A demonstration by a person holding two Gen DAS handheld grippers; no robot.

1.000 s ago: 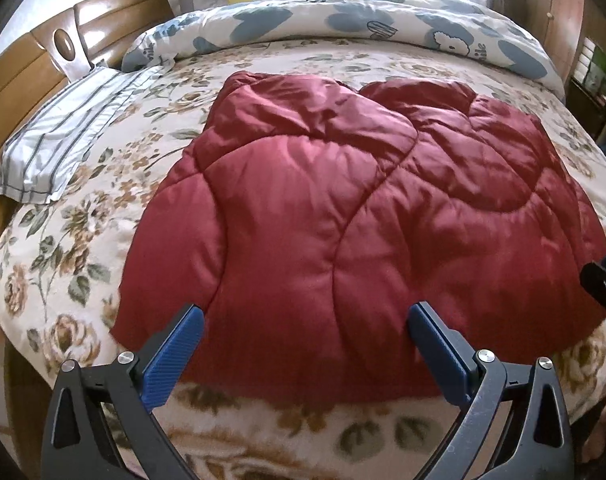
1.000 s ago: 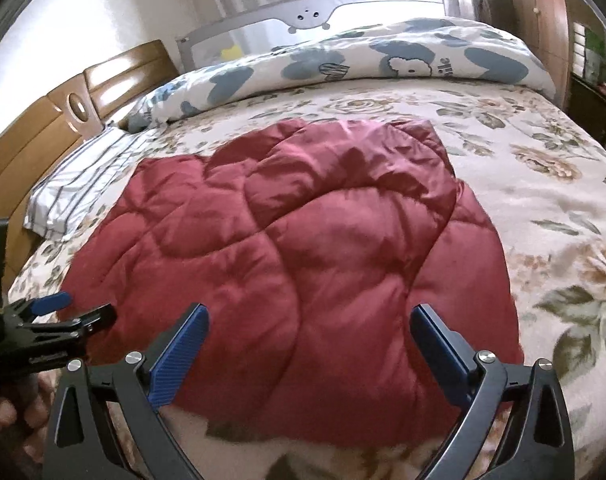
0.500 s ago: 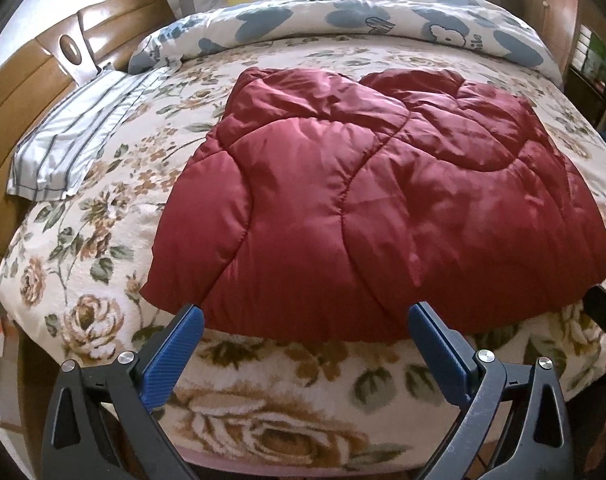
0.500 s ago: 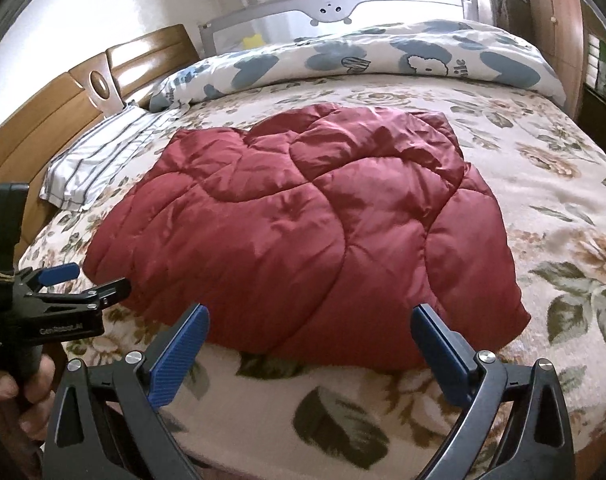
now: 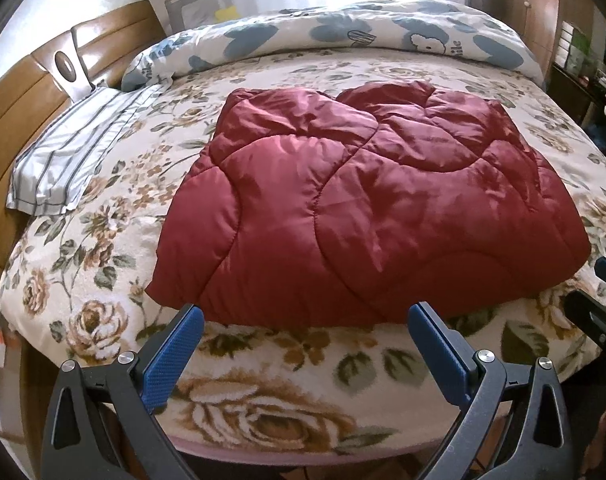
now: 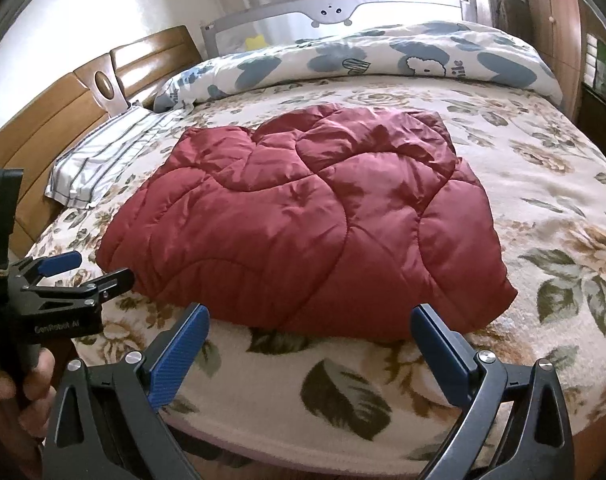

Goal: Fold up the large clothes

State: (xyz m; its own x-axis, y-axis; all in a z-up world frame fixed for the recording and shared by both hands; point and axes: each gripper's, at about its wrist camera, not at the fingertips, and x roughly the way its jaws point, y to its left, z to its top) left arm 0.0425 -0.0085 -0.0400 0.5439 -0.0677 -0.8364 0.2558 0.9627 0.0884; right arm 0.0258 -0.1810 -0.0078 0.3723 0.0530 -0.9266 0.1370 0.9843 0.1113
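Garment: a padded red quilted garment (image 5: pixel 367 216) is laid flat on the floral bedspread (image 5: pixel 263 384), filling the centre of both wrist views.
Long axis: its greater length is seen to run left to right across the frame, roughly parallel to the near edge of the bed; the far portion looks bunched and doubled over.
Left gripper (image 5: pixel 303 356): the blue fingers are held wide apart, nothing is held between them; it is poised at the lower edge of the frame, short of the garment's near hem, apart from the cloth.
Right gripper (image 6: pixel 309 356): the fingers are likewise spread wide and empty; the near hem is seen just above the fingertips in the picture, not touched.
Direction from the claws: the garment lies straight ahead and above in each frame.
Nearer corners: the lower-left corner (image 5: pixel 155 292) is judged closer to the left gripper, the lower-right corner (image 6: pixel 503 296) closer to the right.
Deciding relation: the near hem runs across both finger lines, so a forward reach to each corner is judged necessary.
Surroundings: a striped pillow (image 5: pixel 67 160) is seen at the upper left, and a blue-patterned duvet (image 5: pixel 343 36) along the top.
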